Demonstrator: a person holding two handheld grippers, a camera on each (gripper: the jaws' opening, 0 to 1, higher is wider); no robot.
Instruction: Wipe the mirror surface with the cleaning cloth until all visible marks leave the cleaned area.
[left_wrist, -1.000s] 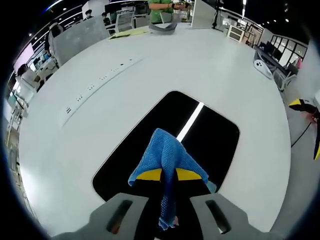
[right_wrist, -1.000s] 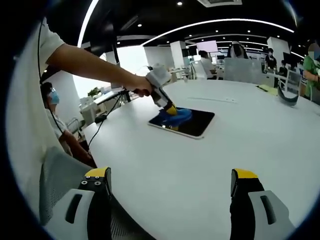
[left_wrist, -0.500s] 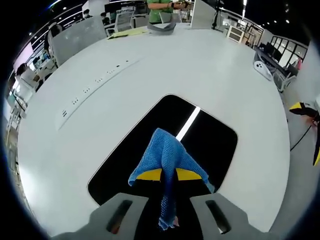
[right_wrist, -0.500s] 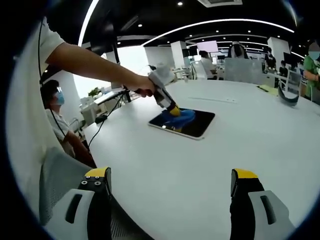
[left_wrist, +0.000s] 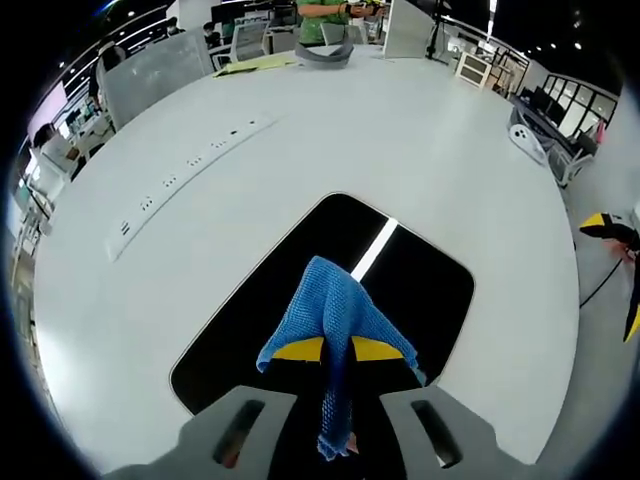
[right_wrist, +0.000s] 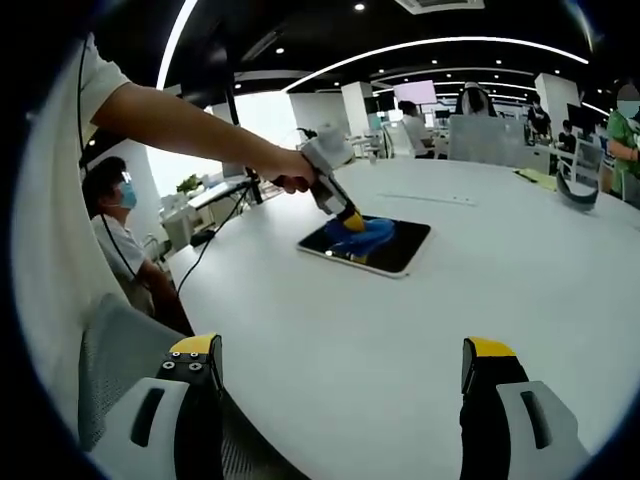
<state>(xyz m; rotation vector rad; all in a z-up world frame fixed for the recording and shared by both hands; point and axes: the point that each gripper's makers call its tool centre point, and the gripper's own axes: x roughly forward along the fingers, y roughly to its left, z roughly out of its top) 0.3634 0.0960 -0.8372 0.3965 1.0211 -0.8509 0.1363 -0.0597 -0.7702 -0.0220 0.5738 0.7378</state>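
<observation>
The mirror (left_wrist: 420, 275) lies flat on the white desk (left_wrist: 450, 140), a dark rounded rectangle; in the left gripper view its long axis runs from near left to far right, with a bright reflected streak across it. The blue cleaning cloth (left_wrist: 338, 315) rests on the mirror's near part, pinched in the closed left hand-held gripper (left_wrist: 337, 349), a tail hanging between the jaws. In the right gripper view, the right hand-held gripper (right_wrist: 340, 372) stands open over bare desk, well apart from the mirror (right_wrist: 395, 248).
</observation>
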